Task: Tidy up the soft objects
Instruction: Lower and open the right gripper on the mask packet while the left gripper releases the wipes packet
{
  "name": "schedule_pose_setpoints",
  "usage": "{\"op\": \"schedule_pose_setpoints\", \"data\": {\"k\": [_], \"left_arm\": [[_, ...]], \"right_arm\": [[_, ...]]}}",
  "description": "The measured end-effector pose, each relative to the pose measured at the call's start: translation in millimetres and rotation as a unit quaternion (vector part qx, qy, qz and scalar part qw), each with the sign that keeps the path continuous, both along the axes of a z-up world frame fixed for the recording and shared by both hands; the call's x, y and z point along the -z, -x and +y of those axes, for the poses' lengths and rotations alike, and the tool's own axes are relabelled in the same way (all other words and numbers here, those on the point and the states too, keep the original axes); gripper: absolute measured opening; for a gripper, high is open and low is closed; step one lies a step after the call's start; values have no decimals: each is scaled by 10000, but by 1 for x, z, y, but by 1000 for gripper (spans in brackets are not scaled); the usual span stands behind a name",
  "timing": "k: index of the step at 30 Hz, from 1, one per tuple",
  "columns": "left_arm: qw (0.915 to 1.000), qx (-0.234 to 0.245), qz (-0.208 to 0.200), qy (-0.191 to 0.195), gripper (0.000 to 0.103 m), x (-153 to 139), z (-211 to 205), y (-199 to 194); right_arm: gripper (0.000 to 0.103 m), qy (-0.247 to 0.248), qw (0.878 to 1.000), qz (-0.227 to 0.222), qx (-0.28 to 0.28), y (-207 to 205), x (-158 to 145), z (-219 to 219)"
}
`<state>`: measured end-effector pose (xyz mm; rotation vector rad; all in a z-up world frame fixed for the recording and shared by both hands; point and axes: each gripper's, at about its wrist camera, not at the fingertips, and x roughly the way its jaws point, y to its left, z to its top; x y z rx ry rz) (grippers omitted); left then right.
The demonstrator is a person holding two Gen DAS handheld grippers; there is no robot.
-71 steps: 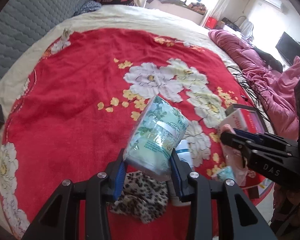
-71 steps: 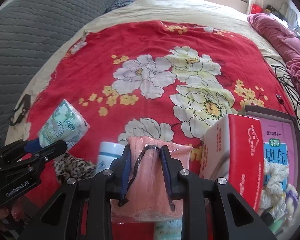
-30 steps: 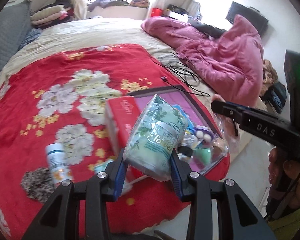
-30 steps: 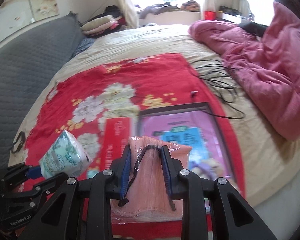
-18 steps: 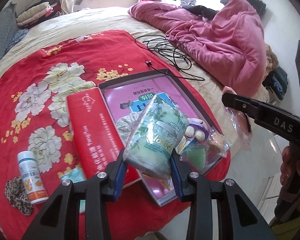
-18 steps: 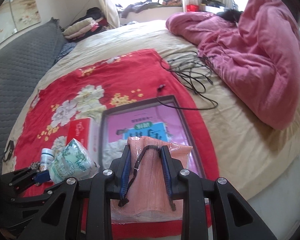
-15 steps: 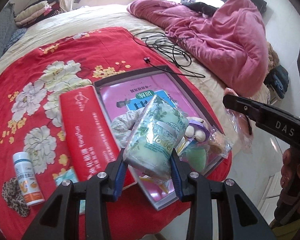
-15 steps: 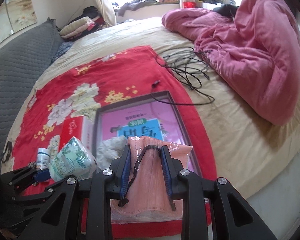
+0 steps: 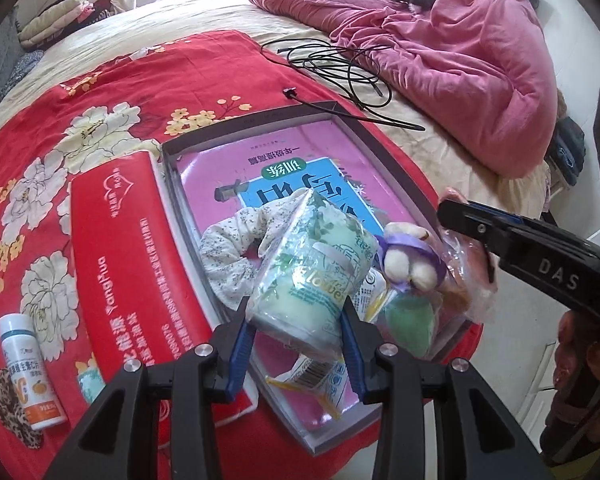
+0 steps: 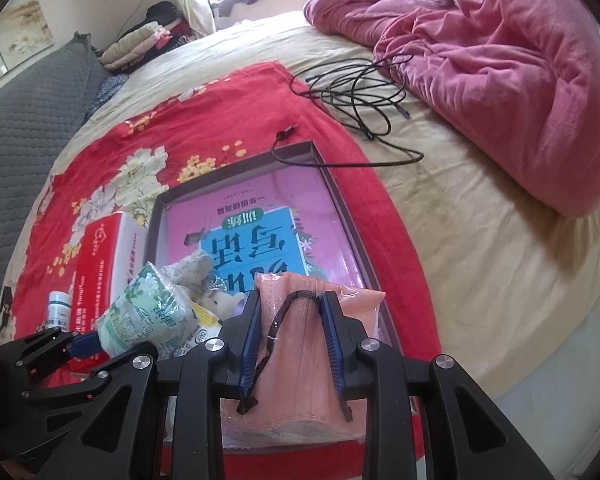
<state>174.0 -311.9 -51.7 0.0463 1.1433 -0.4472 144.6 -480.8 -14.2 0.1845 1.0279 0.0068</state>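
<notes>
Left gripper clamps the tissue pack; right gripper clamps the mask packet. Tray lies beneath both; lower before releasing.

Tissue pack hides part of the tray contents behind it. Green thing under the plush: can't tell what. Bottle label too small to read. Right tool mostly cut off at pic edge; mask pack's near end hidden betw. its arms.
</notes>
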Motion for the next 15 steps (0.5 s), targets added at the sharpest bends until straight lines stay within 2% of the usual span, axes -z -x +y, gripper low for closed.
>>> {"op": "schedule_pose_setpoints", "data": {"k": [11,15], "left_arm": [[9999,13,138,81,41,14,-8,-14],[9998,28,166,83,41,17,-9,-17]], "right_arm": [[33,-7,9998,185,113,-24,36,-2],[37,189,9997,118,23,-27,45,5]]}}
